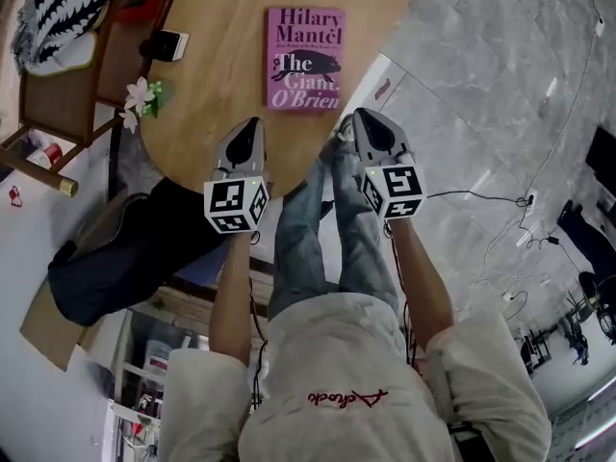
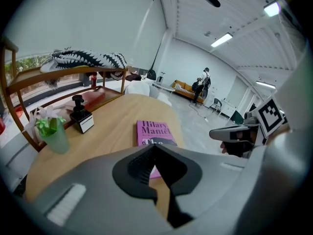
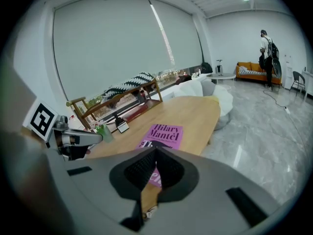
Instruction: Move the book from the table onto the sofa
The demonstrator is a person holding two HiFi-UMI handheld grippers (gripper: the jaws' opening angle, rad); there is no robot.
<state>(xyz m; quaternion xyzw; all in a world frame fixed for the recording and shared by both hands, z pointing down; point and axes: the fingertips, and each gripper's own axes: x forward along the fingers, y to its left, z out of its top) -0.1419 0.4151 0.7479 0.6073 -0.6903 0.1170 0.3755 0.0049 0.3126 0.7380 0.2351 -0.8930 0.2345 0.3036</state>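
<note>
Status as I read it from the remote station: no part of the transfer is done. The book (image 1: 305,58), a pink paperback, lies flat and face up on the wooden table (image 1: 212,114). It is near the edge on my right, well apart from the green cup with flowers (image 1: 144,97) and the small black bottle (image 1: 166,44) toward the opposite edge.

State of the left gripper (image 1: 250,125): jaws together, nothing between them. Its own view shows the pads meeting, with only the table top and the book beyond. It hangs over the near end of the table, short of the book and not touching it.

State of the right gripper (image 1: 358,116): jaws likewise together and empty. It hangs at the table's near edge, beside the left one, angled down toward the book and apart from it.

Destination: a wooden-framed seat (image 2: 63,78) with a black-and-white cushion (image 2: 88,58) stands just beside the table. An orange sofa (image 3: 254,70) stands against the far wall, near a person (image 3: 266,43). I cannot tell which is the intended target.

Remaining steps, in my judgement:
1. Open the jaws.
2. Bring them to an edge of the book. It is a thin, flat item on a hard top, so a grip at the cover edge or table overhang is likely needed.
3. Close, lift, carry to the sofa.
4. Set down and release.

All four are outstanding.
</note>
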